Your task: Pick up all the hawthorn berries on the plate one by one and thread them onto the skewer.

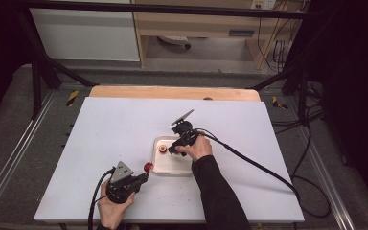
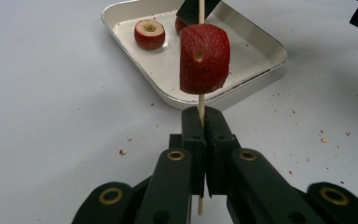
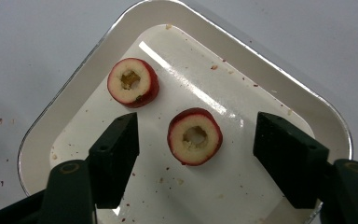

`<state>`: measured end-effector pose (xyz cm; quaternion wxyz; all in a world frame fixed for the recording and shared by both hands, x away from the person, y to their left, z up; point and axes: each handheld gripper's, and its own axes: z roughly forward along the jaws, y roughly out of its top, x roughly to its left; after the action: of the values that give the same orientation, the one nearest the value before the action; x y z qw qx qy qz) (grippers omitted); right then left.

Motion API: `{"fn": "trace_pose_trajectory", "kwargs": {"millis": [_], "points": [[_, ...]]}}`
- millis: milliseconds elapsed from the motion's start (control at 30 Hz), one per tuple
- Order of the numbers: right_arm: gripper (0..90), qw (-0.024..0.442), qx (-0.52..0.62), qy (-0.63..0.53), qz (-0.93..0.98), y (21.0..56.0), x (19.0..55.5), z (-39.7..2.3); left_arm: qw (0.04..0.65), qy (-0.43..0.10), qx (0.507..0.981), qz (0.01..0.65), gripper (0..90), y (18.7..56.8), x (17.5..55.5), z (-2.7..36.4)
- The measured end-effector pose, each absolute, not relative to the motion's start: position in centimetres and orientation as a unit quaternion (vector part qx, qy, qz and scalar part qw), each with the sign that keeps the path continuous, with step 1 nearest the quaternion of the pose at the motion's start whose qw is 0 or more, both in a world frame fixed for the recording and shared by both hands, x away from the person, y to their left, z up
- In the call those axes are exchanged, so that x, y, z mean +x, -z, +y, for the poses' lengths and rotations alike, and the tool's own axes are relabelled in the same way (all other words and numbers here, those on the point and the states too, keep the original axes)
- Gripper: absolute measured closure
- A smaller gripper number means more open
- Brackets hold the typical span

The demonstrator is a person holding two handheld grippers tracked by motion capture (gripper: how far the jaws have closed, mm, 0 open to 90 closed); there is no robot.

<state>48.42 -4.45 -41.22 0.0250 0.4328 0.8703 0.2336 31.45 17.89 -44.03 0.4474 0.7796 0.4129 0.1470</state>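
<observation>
Cored fruit pieces, red-skinned with pale flesh, are the items in hand: two lie in a shallow white tray (image 3: 56, 126) and one is threaded on a thin wooden skewer (image 2: 200, 109). In the right gripper view, the nearer fruit ring (image 3: 195, 136) lies flat on the tray floor, hole upward, between the two black jaws of the right gripper (image 3: 196, 158); a clear gap shows on each side of it, so the pads are not pressing on it and the gripper has hold of nothing. The jaws stand partly open, well wider than the ring. The second fruit ring (image 3: 133, 82) lies just beyond and to the left, near the tray's wall, apart from the first. In the left gripper view, the left gripper (image 2: 201, 128) is clamped fully onto the skewer, which stands upright between its pads. The skewered fruit piece (image 2: 204, 58) sits on the stick just above the jaw tips, apart from them, skin side facing the camera with a small hole visible. In the high view, the tray sits near the middle of the white table (image 1: 100, 143), the right hand (image 1: 197, 146) holds its gripper over the tray, and the left hand (image 1: 112, 206) holds its gripper at the near edge, its skewered piece just outside the tray's near left corner. Red crumbs are scattered on the table around the tray.
</observation>
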Motion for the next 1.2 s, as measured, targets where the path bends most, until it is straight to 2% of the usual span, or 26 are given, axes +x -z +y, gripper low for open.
{"fn": "trace_pose_trajectory", "kwargs": {"millis": [200,633,967,1200], "points": [[44.2,0.016,0.451,-0.227,0.863,41.4,48.6,-4.4,0.447,-0.146,0.781,0.412,88.2,44.1,31.5,17.8],[59.4,0.008,0.454,-0.229,0.861,42.0,48.8,-4.2,0.445,-0.145,0.782,0.412,88.2,44.1,31.4,17.8],[60.8,0.006,0.462,-0.235,0.855,41.7,48.7,-4.3,0.447,-0.146,0.781,0.411,88.2,44.1,31.4,17.7],[60.9,0.017,0.465,-0.27,0.843,39.6,47.7,-5.0,0.447,-0.149,0.781,0.41,88.2,44.0,31.4,17.5]]}}
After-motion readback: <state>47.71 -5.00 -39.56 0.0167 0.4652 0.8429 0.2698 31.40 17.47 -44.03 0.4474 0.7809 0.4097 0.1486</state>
